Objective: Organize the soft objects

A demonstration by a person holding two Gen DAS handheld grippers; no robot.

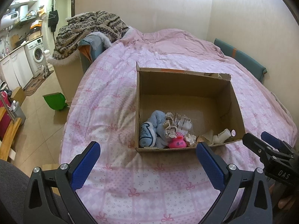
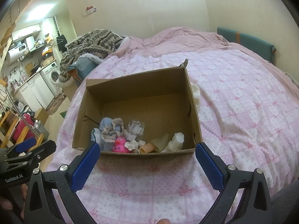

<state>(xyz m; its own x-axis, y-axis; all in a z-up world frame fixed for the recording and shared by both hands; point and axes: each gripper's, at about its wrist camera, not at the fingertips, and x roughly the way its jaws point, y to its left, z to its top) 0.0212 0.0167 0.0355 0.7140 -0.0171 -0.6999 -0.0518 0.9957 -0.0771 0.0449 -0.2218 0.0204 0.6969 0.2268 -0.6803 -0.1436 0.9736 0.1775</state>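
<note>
An open cardboard box [image 1: 185, 85] [image 2: 134, 85] stands on the pink bed. Inside along its near wall lie a blue plush toy [image 1: 151, 128] [image 2: 106, 125], a lace-trimmed cloth [image 1: 169, 125] [image 2: 112, 130], a pink rubber duck [image 1: 177, 141] [image 2: 120, 144], a clear packet [image 2: 135, 127] and white rolled socks [image 1: 222, 135] [image 2: 176, 140]. A white soft item [image 2: 196, 93] lies outside the box, by its right wall. My left gripper [image 1: 147, 160] is open and empty just short of the box. My right gripper [image 2: 147, 160] is open and empty there too.
The pink quilt [image 1: 130, 177] [image 2: 243, 112] covers the bed. A patterned blanket [image 1: 89, 28] is heaped on a chair at the far left. A green dustpan [image 1: 55, 100] lies on the floor. Kitchen units and a washing machine [image 1: 36, 53] stand far left.
</note>
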